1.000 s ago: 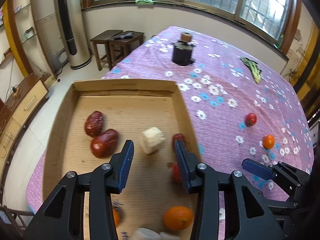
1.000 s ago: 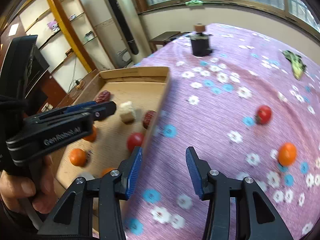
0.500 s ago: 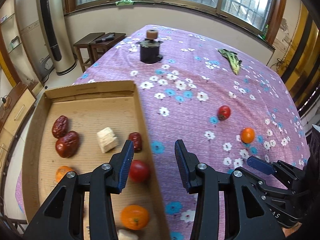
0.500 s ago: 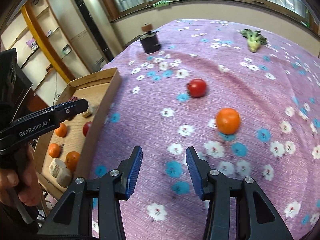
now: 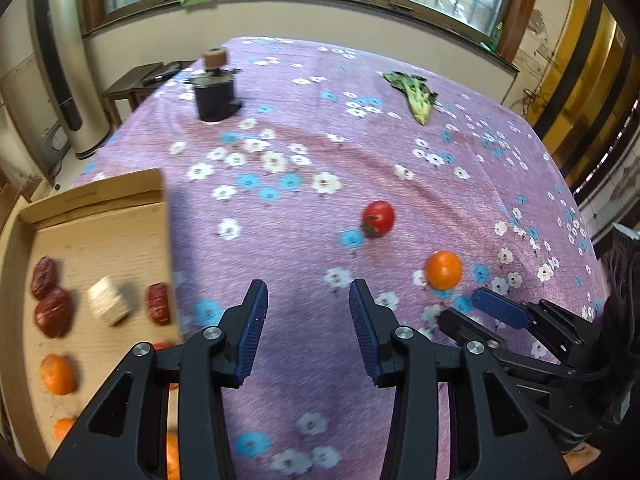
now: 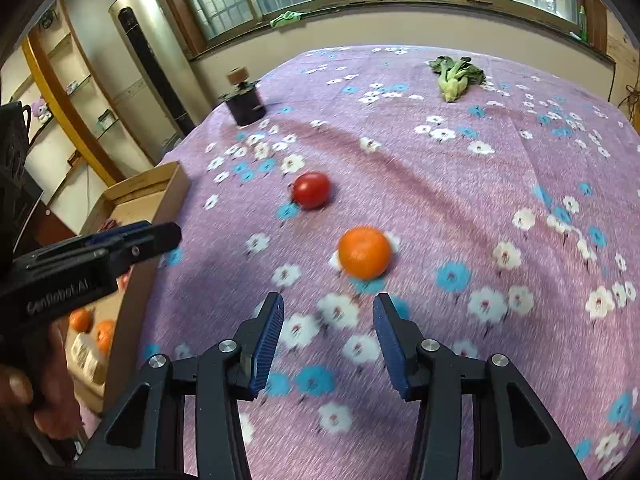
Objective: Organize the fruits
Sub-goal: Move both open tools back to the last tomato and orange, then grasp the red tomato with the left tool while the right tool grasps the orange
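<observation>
Both grippers have their jaws spread wide with nothing between them. Right gripper (image 6: 328, 334) hangs over the purple flowered tablecloth (image 6: 460, 184), and the orange (image 6: 364, 253) sits on the cloth just ahead of its blue fingertips (image 6: 269, 330), pretty much lined up with the gap. A bit further out and to the left is the red tomato (image 6: 311, 190), also on the cloth, near the orange but not touching it.

Left gripper (image 5: 308, 330) is over bare cloth too, right beside the edge of the cardboard tray (image 5: 168, 224). From that view the tomato (image 5: 378, 218) and orange (image 5: 443, 270) are off ahead to the right.

Inside the tray: red dates (image 5: 52, 300), a pale cube-ish chunk (image 5: 109, 300), another date (image 5: 158, 304) against the right wall, and small oranges (image 5: 57, 374) nearer the camera. That side's kinda motion-blurred.

Way at the back there's a dark cylinder thing with a round knob (image 6: 243, 100) and a leafy green vegetable (image 6: 456, 74).
</observation>
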The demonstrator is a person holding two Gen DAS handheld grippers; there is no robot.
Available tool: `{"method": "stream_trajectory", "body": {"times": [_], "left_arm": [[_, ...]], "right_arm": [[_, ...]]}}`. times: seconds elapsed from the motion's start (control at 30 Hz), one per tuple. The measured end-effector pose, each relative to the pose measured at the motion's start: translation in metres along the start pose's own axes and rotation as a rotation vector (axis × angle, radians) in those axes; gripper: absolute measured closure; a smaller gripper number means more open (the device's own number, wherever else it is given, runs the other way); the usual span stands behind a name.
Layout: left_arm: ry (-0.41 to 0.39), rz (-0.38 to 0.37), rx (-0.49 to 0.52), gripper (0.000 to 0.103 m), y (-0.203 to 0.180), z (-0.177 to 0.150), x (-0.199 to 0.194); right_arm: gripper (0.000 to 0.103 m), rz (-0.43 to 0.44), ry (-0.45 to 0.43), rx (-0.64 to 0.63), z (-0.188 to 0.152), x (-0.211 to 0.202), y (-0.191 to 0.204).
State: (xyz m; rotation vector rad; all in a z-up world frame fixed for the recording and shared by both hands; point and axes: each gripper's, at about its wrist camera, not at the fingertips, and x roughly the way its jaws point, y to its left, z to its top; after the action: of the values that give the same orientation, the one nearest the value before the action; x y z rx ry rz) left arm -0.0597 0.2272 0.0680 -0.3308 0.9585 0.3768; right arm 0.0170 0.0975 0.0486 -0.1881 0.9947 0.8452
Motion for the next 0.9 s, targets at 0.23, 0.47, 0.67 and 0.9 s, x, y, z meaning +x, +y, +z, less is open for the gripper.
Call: {"method": "stream_trajectory", "body": {"times": [0.23,0.47,0.67,0.9], "left_arm": [[0.045,-0.033,0.026,0.063,-0.023,0.016,0.032],[0.064,-0.034,0.045,0.063,-0.042,0.035,0.062],[0.082,-0.012,0.07,0.063,-0.056,0.042,0.09],[0.052,0.009,0.1,0.076,-0.062,0.039,0.088]], "right_arm": [[0.055,-0.048,0.014,-0.003,0.014,0.031,-0.005],[0.069,-0.025,-0.005,0.011,0.02,0.032,-0.013],[0.069,-0.011,-0.016,0.024,0.01,0.017,-0.021],[0.069,0.009,-0.029,0.041,0.001,0.002,-0.022]]}}
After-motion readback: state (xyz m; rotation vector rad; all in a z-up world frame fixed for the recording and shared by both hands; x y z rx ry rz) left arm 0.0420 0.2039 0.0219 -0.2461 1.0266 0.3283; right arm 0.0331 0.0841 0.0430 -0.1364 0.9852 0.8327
